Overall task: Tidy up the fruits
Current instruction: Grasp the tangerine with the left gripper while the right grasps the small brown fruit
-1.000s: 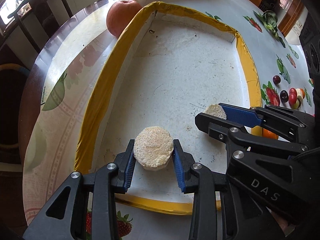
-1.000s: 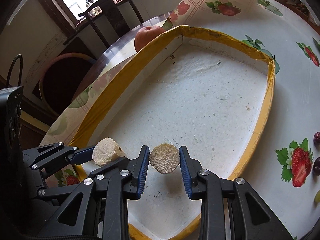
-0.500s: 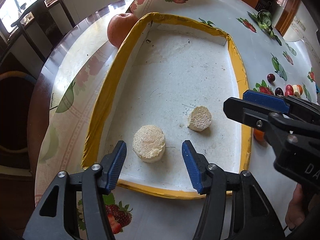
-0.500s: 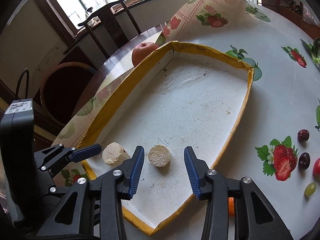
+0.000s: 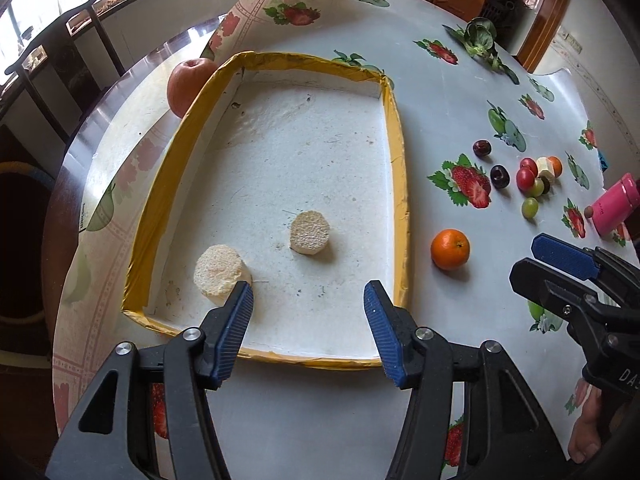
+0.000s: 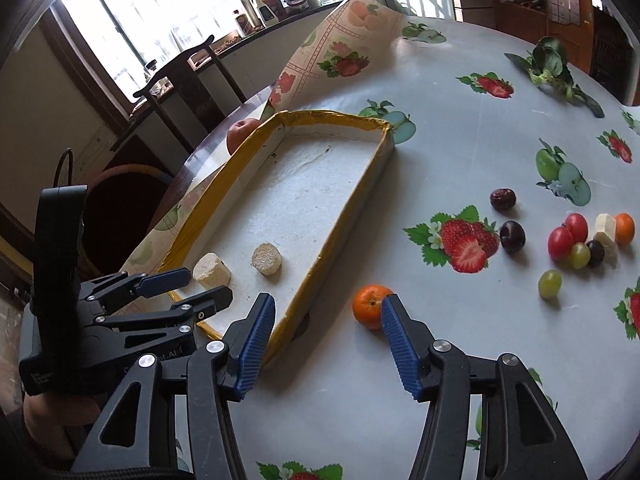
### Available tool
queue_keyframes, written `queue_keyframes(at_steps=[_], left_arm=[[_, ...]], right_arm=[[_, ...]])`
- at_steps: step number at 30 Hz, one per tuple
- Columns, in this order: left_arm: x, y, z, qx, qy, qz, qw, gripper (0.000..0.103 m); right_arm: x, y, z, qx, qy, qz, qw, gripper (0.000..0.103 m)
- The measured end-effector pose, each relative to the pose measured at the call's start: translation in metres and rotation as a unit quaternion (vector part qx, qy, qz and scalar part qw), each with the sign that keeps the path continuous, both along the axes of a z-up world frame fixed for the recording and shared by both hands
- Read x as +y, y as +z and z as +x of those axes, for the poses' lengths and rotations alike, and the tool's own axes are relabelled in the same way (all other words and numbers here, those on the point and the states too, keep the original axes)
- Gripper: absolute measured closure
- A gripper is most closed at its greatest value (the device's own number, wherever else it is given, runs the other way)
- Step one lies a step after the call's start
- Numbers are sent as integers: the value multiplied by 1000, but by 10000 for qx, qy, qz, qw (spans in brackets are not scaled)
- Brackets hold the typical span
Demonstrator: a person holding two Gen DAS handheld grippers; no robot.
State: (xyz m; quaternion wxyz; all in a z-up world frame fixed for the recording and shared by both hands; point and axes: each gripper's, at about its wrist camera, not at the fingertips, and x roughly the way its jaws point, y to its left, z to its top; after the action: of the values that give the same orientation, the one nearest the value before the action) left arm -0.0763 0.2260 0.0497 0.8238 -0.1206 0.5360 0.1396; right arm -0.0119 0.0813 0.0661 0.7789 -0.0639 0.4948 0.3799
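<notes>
I see the table [image 5: 304, 420] under a fruit-print cloth, the yellow-rimmed tray [image 5: 400, 184] at centre. Two pale slices [image 5: 310, 232] sit in it toward six o'clock. An orange [image 5: 450, 249] lies at four o'clock, just outside. My left gripper [image 5: 308, 296] stands wide, empty; my right gripper [image 6: 328, 312] is opening, nothing gripped.

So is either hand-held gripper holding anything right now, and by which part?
Nothing is held. The left hand-held gripper stands open over the tray; the right hand-held gripper is opening, nothing between its jaws. Both round slices lie free in the tray.
</notes>
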Motion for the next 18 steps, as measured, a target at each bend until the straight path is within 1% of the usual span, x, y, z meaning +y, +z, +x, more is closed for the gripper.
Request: queue_keyframes(at_steps=[10,18], left_arm=[[-51,7,20,-63,-539,-114,9985,47],[-84,3,32,-43,-811,-263,9963,47]], right_arm=[[-95,-2,2,66,-803,-73,9967,46],[-150,1,8,40,-1365,-64,9906,46]])
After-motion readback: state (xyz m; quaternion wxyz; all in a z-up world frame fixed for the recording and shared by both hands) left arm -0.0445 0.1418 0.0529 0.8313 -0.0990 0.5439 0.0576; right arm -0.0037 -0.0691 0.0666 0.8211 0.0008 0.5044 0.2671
